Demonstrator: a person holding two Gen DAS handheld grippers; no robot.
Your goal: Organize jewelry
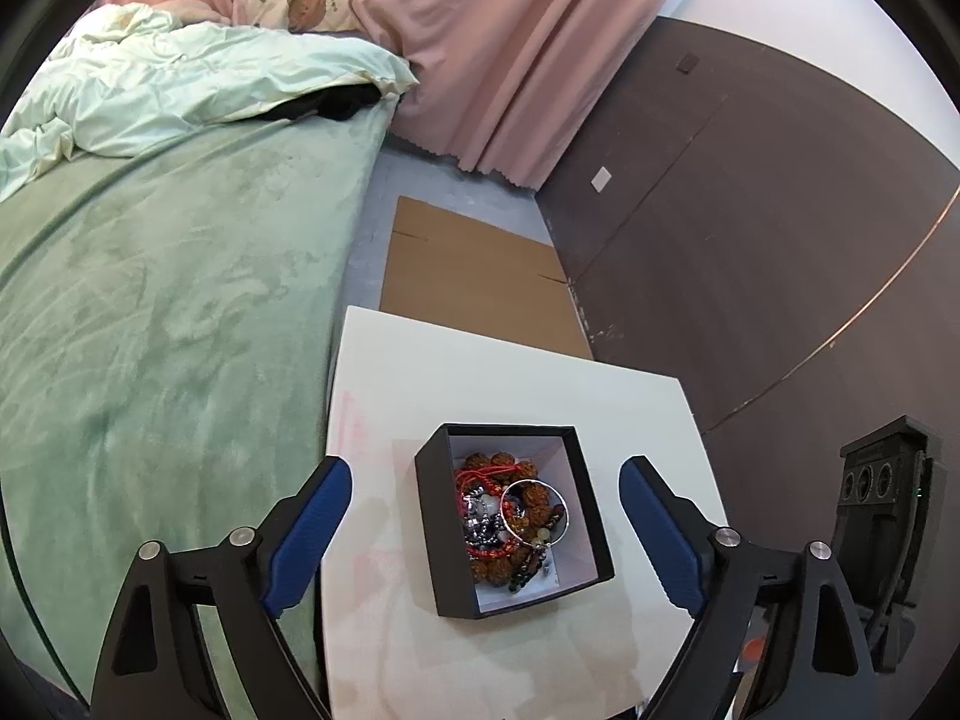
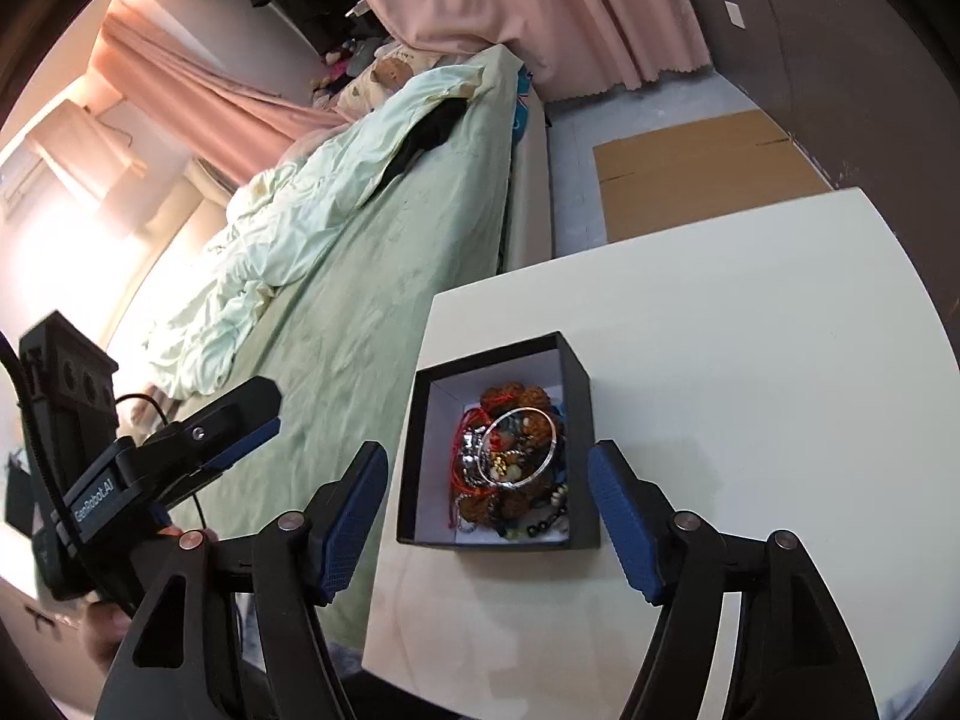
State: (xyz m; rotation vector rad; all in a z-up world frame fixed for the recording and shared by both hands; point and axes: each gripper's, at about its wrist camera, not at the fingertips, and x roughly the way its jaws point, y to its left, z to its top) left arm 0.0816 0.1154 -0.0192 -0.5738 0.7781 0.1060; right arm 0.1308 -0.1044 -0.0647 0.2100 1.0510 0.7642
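A black square box [image 1: 591, 528] with a white inside stands on a white table [image 1: 480, 372]. It holds a tangle of jewelry: brown bead bracelets [image 1: 540, 498], red cord [image 1: 474, 477], dark beads and a silver bangle [image 1: 536, 511] on top. My left gripper [image 1: 485, 480] is open and empty, held above the box, fingers either side of it. In the right wrist view the same box [image 2: 579, 438] and bangle [image 2: 521, 450] show. My right gripper [image 2: 487, 468] is open and empty above the box. The left gripper [image 2: 228, 426] shows at left, apart from it.
A bed with a green sheet [image 1: 150, 312] and a pale duvet [image 1: 198, 90] runs along the table's left side. Flat cardboard [image 1: 474, 276] lies on the floor beyond the table. A dark brown wall panel [image 1: 750, 228] is to the right, pink curtains [image 1: 480, 42] behind.
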